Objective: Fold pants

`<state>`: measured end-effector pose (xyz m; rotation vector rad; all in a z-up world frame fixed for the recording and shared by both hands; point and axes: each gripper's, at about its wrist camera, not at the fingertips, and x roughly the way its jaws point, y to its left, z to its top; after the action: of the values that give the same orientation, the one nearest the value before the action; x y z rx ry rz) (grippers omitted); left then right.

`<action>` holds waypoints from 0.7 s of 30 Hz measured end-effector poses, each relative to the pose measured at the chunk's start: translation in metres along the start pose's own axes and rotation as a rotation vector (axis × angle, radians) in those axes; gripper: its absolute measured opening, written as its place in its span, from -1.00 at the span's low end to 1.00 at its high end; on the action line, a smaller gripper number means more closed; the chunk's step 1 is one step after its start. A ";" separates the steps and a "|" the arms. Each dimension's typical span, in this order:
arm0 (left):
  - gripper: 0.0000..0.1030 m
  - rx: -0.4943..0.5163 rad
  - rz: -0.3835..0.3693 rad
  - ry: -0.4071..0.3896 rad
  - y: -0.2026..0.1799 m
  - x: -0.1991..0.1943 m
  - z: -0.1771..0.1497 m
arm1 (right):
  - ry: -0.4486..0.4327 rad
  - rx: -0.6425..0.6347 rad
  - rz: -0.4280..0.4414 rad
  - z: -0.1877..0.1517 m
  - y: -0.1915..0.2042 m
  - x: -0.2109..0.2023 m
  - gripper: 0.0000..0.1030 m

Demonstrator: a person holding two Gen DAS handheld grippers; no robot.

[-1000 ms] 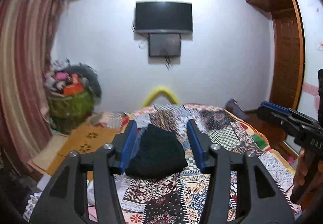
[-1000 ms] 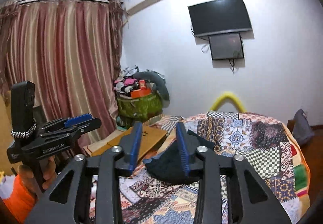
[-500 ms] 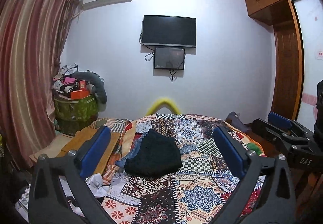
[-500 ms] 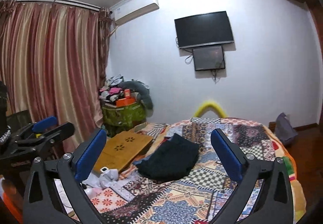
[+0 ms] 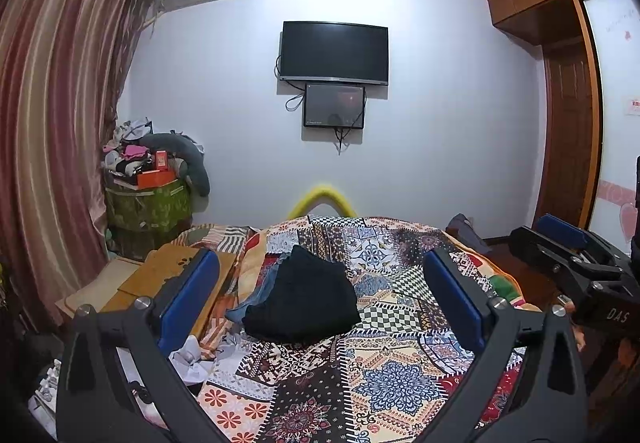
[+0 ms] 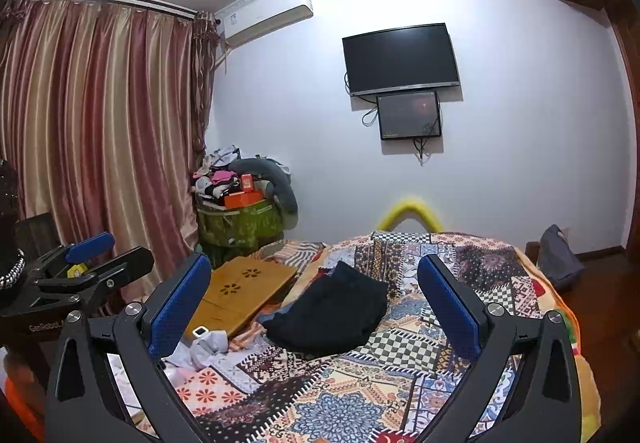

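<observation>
Black pants (image 5: 304, 299) lie in a folded heap on the patchwork bedspread (image 5: 392, 375), on top of a bit of blue denim (image 5: 256, 303). They also show in the right wrist view (image 6: 332, 315). My left gripper (image 5: 320, 303) is open and empty, held above the bed well short of the pants. My right gripper (image 6: 316, 307) is open and empty too, at about the same distance. Each gripper shows in the other's view, the right one (image 5: 576, 263) at the right edge and the left one (image 6: 80, 271) at the left edge.
A wooden lap desk (image 6: 244, 291) lies at the bed's left edge with crumpled white cloth (image 6: 204, 347) beside it. A green bin piled with clutter (image 5: 148, 203) stands by the striped curtain (image 5: 52, 123). A TV (image 5: 334, 53) hangs on the far wall. A wooden wardrobe (image 5: 568, 123) stands right.
Both grippers have opened wide from nearly shut. Both have pulled back and risen, so the pants look smaller and farther off.
</observation>
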<state>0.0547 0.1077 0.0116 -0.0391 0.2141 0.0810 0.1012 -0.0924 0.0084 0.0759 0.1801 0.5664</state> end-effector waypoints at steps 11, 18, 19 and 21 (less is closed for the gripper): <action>1.00 -0.016 -0.017 0.023 0.002 0.009 -0.004 | 0.017 0.004 -0.010 0.000 0.002 0.002 0.99; 1.00 -0.021 -0.027 0.026 0.003 0.010 -0.005 | 0.021 0.000 -0.019 0.001 0.004 0.000 0.99; 1.00 -0.020 -0.031 0.027 0.004 0.010 -0.005 | 0.023 0.000 -0.019 0.001 0.004 0.000 0.99; 1.00 -0.018 -0.036 0.029 0.004 0.011 -0.005 | 0.027 0.010 -0.013 0.002 0.004 -0.001 0.99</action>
<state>0.0636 0.1118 0.0045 -0.0618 0.2411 0.0461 0.0990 -0.0895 0.0108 0.0762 0.2099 0.5534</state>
